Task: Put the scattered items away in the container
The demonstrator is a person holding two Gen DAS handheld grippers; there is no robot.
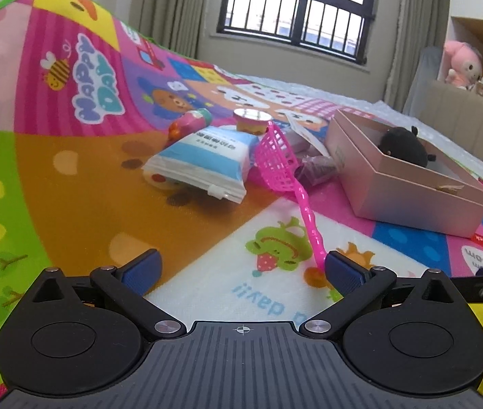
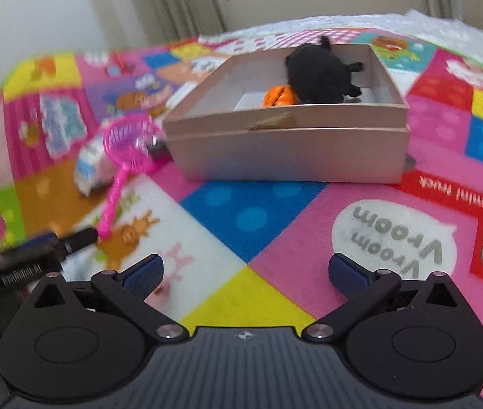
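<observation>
Scattered items, catalogued from the near edge of each frame outward

Left gripper (image 1: pixel 241 269): bottom centre of the left wrist view, jaws spread wide, nothing between them, above the play mat (image 1: pixel 71 187). Pink toy net (image 1: pixel 277 156): handle end at lower centre, just beside the gripper's right blue pad, whether touching cannot be told; handle runs up to the mesh head at mid-frame. Blue-and-white pouch (image 1: pixel 200 162): left of the net head, lying flat on the orange mat panel. Pink bottle (image 1: pixel 190 122) and small silver-topped cup (image 1: pixel 251 121): just behind the pouch, centre frame. Dark wrapped item (image 1: pixel 320 168): between net head and box. Pink cardboard box (image 1: pixel 408 184): right of centre, open, well apart from the gripper. Black plush toy (image 1: pixel 403 145): inside the box.

Right gripper (image 2: pixel 245 269): bottom centre of the right wrist view, jaws wide apart and empty, over the mat's yellow and pink panels. Left gripper again at lower left, its tip by the net's handle end. Box at upper centre, straight ahead of the gripper, holding the black plush and an orange object (image 2: pixel 280 95) beside it. View blurred towards the left
</observation>
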